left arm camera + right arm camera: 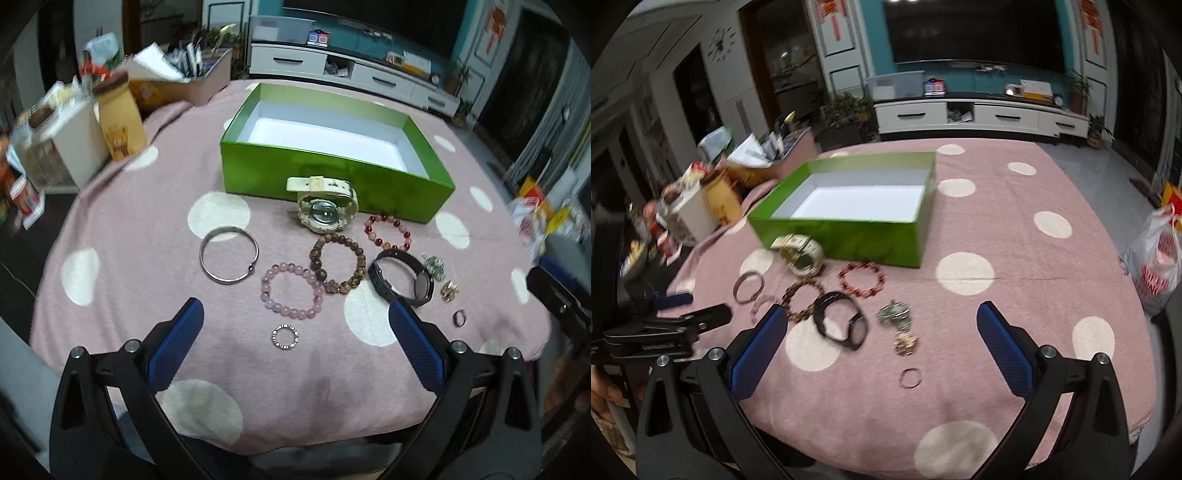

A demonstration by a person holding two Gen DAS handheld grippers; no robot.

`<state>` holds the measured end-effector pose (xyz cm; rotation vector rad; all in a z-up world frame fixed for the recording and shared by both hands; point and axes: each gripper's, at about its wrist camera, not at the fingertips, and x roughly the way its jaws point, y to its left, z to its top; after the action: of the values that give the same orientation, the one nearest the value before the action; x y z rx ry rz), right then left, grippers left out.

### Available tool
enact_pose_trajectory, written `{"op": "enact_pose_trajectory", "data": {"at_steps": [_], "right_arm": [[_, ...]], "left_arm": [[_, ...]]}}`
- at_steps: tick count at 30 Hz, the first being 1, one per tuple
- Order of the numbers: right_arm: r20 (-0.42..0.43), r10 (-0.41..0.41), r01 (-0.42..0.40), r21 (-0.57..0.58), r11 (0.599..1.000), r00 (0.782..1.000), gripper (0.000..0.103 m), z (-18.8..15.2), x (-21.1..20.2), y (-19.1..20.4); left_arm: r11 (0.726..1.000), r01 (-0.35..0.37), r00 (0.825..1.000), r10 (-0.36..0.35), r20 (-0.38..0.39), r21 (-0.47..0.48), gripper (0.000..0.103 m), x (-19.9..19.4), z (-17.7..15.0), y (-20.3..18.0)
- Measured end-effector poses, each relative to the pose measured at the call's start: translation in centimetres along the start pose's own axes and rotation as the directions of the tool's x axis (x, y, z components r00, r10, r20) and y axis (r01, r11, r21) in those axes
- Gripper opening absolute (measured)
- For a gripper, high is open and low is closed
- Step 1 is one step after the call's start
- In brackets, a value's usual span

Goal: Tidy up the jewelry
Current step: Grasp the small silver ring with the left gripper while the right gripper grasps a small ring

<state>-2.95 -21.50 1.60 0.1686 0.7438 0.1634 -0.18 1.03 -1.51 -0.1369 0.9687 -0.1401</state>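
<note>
An open green box (332, 177) (849, 236) with an empty white inside stands on the pink dotted cloth. In front of it lie a cream watch (323, 206) (801, 254), a silver bangle (229, 260) (748, 286), a pink bead bracelet (291, 291), a brown bead bracelet (338, 264) (801, 299), a red bead bracelet (388, 232) (862, 278), a black watch (402, 277) (840, 319), small brooches (436, 267) (899, 325) and rings (285, 336) (910, 377). My left gripper (295, 314) is open above the pink bracelet and ring. My right gripper (882, 317) is open, empty, above the brooches.
Jars, a white container (74, 147) and a cardboard box (199, 85) of clutter crowd the table's far left. A plastic bag (1156, 258) sits off the right edge. A TV cabinet (979, 114) stands beyond the table.
</note>
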Motion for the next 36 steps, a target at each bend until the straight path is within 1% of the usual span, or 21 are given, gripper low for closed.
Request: {"op": "enact_pose_trajectory", "data": {"at_steps": [2, 3, 6, 8, 10, 12, 14, 15, 16, 18, 20, 23, 24, 26, 27, 28, 29, 31, 33, 34, 36], "right_arm": [[-0.003, -0.009, 0.009, 0.043, 0.999, 1.000, 0.102, 0.0, 0.2, -1.6], [-0.011, -0.027, 0.028, 0.058, 0.998, 1.000, 0.102, -0.1, 0.4, -2.4], [-0.045, -0.045, 0.048, 0.059, 0.997, 0.998, 0.102, -0.9, 1.1, -3.6], [-0.083, -0.042, 0.045, 0.038, 0.998, 0.996, 0.102, -1.8, 1.9, -3.7], [-0.122, -0.030, 0.031, 0.004, 1.000, 0.992, 0.097, -3.0, 2.8, -3.3], [-0.161, -0.019, 0.014, -0.029, 0.999, 0.987, 0.087, -4.3, 3.9, -2.7], [-0.180, -0.020, 0.011, -0.053, 0.999, 0.984, 0.081, -5.2, 4.7, -2.4], [-0.188, -0.020, 0.008, -0.066, 0.998, 0.982, 0.077, -5.7, 5.3, -2.2], [-0.191, -0.022, 0.009, -0.073, 0.997, 0.981, 0.075, -6.1, 5.5, -2.1], [-0.196, -0.026, 0.010, -0.080, 0.997, 0.980, 0.068, -6.6, 6.0, -2.0], [-0.194, -0.024, 0.007, -0.089, 0.996, 0.981, 0.062, -6.9, 6.4, -1.9], [-0.175, -0.045, 0.023, -0.126, 0.992, 0.984, 0.056, -7.1, 6.6, -1.5], [-0.172, -0.047, 0.024, -0.133, 0.991, 0.984, 0.054, -7.0, 6.6, -1.5], [-0.163, -0.053, 0.027, -0.156, 0.987, 0.985, 0.046, -7.0, 6.7, -1.3], [-0.158, -0.063, 0.035, -0.172, 0.984, 0.985, 0.042, -7.1, 6.8, -1.1], [-0.154, -0.071, 0.040, -0.195, 0.980, 0.985, 0.039, -7.2, 6.8, -0.8], [-0.152, -0.074, 0.041, -0.212, 0.976, 0.986, 0.035, -7.3, 6.9, -0.6], [-0.149, -0.062, 0.027, -0.228, 0.973, 0.987, 0.024, -7.3, 6.9, -0.3], [-0.143, -0.067, 0.031, -0.239, 0.970, 0.988, 0.020, -7.4, 6.9, -0.1], [-0.142, -0.069, 0.033, -0.244, 0.969, 0.987, 0.020, -7.4, 7.0, 0.0], [-0.143, -0.065, 0.029, -0.240, 0.970, 0.988, 0.020, -7.3, 7.0, 0.0]], "left_arm": [[0.998, 0.029, 1.000, -0.030, -0.007, -0.049, 0.101, 0.5, 0.0, 1.2], [0.997, 0.035, 0.999, -0.035, -0.008, -0.066, 0.101, 0.7, 0.0, 1.7], [0.995, 0.028, 1.000, -0.029, -0.011, -0.092, 0.101, 1.5, -0.4, 2.8], [0.997, 0.019, 1.000, -0.020, -0.010, -0.075, 0.101, 2.0, -0.8, 3.0], [0.999, 0.021, 1.000, -0.021, -0.010, -0.036, 0.101, 2.5, -1.5, 2.6], [1.000, 0.015, 1.000, -0.015, -0.010, 0.017, 0.099, 3.0, -2.2, 2.0], [0.998, 0.007, 1.000, -0.006, -0.010, 0.066, 0.090, 3.4, -2.8, 1.5], [0.996, 0.002, 1.000, -0.002, -0.009, 0.087, 0.087, 3.6, -3.1, 1.2], [0.994, -0.001, 1.000, 0.002, -0.009, 0.111, 0.084, 3.9, -3.5, 0.9], [0.991, -0.007, 1.000, 0.009, -0.014, 0.135, 0.077, 4.5, -3.8, 0.6], [0.990, -0.013, 1.000, 0.015, -0.019, 0.144, 0.066, 5.0, -4.0, 0.6], [0.985, -0.037, 0.999, 0.038, -0.004, 0.166, 0.059, 5.5, -4.3, 0.5], [0.984, -0.041, 0.999, 0.041, 0.002, 0.173, 0.058, 5.5, -4.3, 0.4], [0.981, -0.051, 0.999, 0.049, 0.013, 0.187, 0.052, 5.6, -4.3, 0.2], [0.978, -0.063, 0.998, 0.060, 0.020, 0.199, 0.051, 5.7, -4.3, 0.1], [0.976, -0.060, 0.998, 0.056, 0.027, 0.210, 0.045, 5.6, -4.4, -0.1], [0.975, -0.055, 0.998, 0.050, 0.029, 0.214, 0.039, 5.6, -4.4, -0.1], [0.974, -0.051, 0.998, 0.044, 0.037, 0.220, 0.033, 5.6, -4.4, -0.2], [0.974, -0.044, 0.998, 0.035, 0.042, 0.224, 0.026, 5.6, -4.4, -0.3], [0.974, -0.039, 0.999, 0.030, 0.043, 0.222, 0.020, 5.6, -4.4, -0.3], [0.976, -0.030, 0.999, 0.021, 0.041, 0.215, 0.020, 5.6, -4.4, -0.2]]}}
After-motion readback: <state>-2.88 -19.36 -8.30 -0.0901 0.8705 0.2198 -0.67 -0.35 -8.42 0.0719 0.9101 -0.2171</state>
